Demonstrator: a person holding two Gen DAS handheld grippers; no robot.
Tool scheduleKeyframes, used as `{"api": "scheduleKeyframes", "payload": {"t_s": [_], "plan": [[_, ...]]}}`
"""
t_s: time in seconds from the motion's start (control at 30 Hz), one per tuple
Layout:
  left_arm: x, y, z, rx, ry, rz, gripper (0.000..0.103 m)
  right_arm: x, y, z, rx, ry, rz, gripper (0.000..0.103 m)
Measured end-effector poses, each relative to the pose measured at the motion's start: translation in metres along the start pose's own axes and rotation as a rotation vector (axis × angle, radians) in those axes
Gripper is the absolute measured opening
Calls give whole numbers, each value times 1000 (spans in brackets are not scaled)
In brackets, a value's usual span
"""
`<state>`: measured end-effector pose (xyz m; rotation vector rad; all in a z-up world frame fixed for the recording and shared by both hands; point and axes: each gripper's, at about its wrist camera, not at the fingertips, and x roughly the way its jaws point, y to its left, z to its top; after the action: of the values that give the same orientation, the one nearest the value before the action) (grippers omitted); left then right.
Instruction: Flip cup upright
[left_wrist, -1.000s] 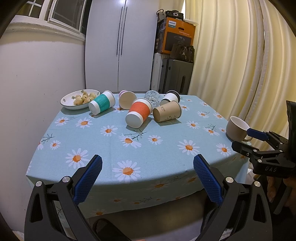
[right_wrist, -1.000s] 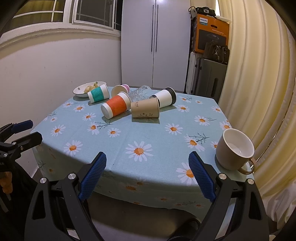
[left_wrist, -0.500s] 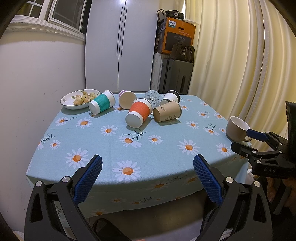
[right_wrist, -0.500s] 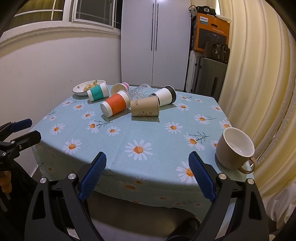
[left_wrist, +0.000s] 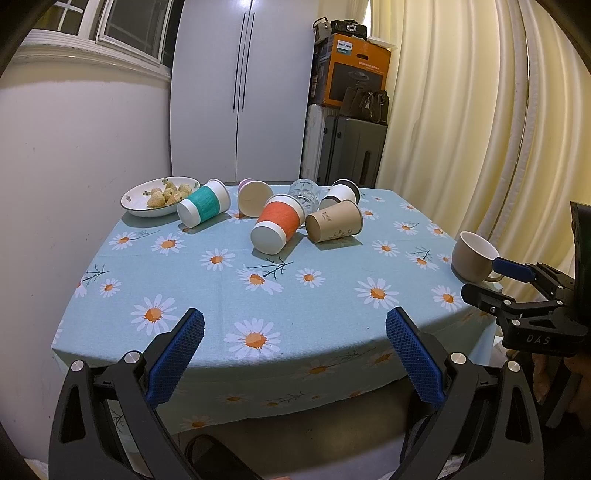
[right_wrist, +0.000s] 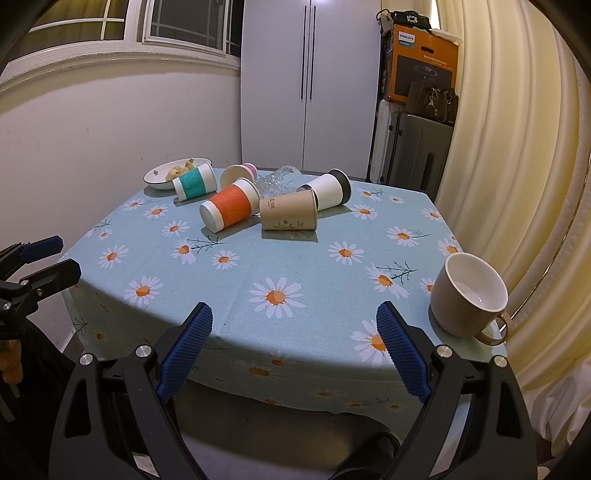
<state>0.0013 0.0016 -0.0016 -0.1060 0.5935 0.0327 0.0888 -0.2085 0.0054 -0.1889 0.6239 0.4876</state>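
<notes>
Nothing moved; both grippers' fingers (left_wrist: 413, 360) (right_wrist: 402, 354) spread, empty; glass (right_wrist: 277, 182) half hidden behind cups.

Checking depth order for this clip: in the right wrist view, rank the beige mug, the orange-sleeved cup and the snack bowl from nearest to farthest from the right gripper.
From the right gripper:
1. Beige mug, upright at the near right table edge.
2. Orange-sleeved cup, lying on its side mid-table, left of centre.
3. Snack bowl, far left corner.
</notes>
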Motion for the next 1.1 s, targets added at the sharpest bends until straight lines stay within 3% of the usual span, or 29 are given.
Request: {"api": "scheduleKeyframes", "payload": {"t_s": [0.7, 1.1], "plan": [[-1, -4, -1, -11, 10, -22, 96, 4, 0, 1, 11, 33, 11, 89], [2, 3, 2, -54, 35, -69, 96, 16, 0, 5, 50, 87, 63, 89]]}}
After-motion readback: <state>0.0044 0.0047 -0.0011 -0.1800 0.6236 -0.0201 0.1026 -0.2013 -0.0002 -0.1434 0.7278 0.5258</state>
